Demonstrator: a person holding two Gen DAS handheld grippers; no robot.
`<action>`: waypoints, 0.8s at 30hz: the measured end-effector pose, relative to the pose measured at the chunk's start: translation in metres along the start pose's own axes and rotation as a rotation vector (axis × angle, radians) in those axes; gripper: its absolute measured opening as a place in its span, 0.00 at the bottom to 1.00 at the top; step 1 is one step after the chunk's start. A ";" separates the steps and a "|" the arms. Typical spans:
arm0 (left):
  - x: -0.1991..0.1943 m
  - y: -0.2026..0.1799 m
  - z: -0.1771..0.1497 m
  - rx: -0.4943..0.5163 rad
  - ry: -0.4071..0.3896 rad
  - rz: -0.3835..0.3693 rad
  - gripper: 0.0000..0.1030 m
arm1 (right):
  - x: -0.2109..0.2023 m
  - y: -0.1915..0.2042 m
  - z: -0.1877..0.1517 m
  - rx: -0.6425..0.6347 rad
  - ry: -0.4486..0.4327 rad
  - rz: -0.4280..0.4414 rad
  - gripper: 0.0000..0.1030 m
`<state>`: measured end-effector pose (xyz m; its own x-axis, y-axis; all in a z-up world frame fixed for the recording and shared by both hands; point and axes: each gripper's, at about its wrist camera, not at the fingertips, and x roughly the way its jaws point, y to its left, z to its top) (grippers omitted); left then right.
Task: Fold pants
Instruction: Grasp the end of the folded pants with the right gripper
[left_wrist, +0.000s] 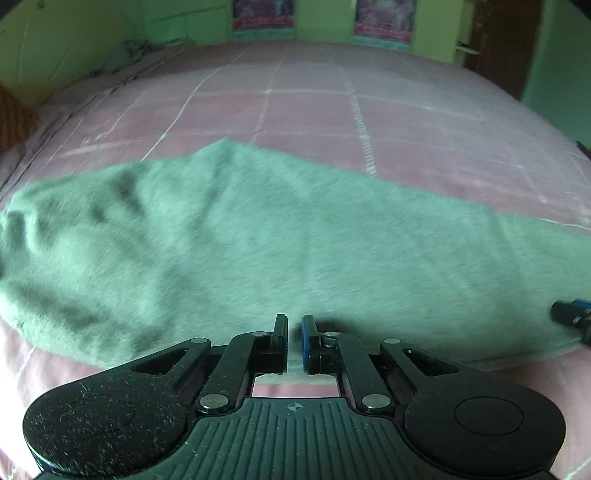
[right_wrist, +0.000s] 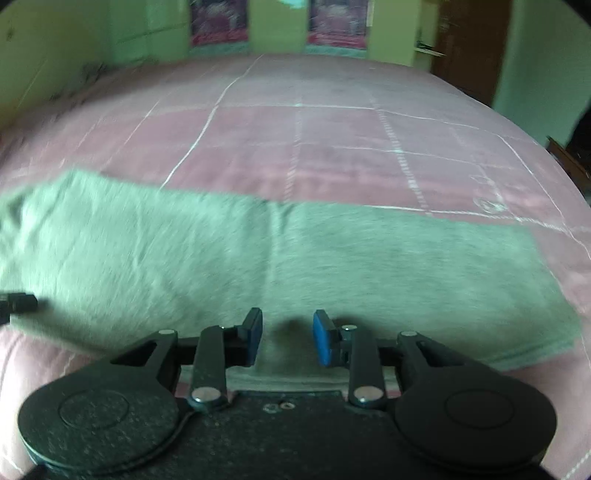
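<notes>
The grey-green pants (left_wrist: 295, 240) lie flat across the near part of a bed covered in a pink checked sheet (left_wrist: 314, 107), stretched out sideways as one long band, apparently with one leg already laid over the other. That would explain why both tools sit along the near long edge: spaced well apart there, they could carry that edge together and keep the cloth from sagging in the middle.

The left gripper (left_wrist: 294, 343) hangs over that edge with its fingers (left_wrist: 280, 339) drawn nearly together; only a narrow slit shows between them, and no cloth seems to be caught in it. The right gripper (right_wrist: 287, 339) has its blue-padded fingers (right_wrist: 322, 341) partly apart, with fabric showing below the gap but nothing pinched. Each tool's tip peeks into the other's view at the frame edge.

The fabric looks soft and slightly fuzzy. It is rumpled into several folds towards the left end, probably the waist, and smoother towards the right end, where it finishes in a straight hem. A faint seam crosses it in the right wrist view
</notes>
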<state>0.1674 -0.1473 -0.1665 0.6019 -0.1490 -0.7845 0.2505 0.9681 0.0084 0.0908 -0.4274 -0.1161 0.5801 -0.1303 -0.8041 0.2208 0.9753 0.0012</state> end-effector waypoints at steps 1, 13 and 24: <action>-0.003 -0.009 0.001 0.016 -0.006 -0.011 0.05 | 0.000 -0.006 -0.001 0.007 0.011 -0.001 0.30; 0.000 -0.092 0.010 0.072 0.011 -0.115 0.05 | -0.041 -0.124 -0.030 0.281 0.013 -0.089 0.41; 0.020 -0.113 0.002 0.135 0.048 -0.100 0.05 | -0.025 -0.200 -0.048 0.633 -0.008 -0.034 0.44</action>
<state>0.1525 -0.2601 -0.1824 0.5329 -0.2305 -0.8142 0.4089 0.9125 0.0092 -0.0055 -0.6110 -0.1253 0.5700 -0.1628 -0.8054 0.6584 0.6769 0.3291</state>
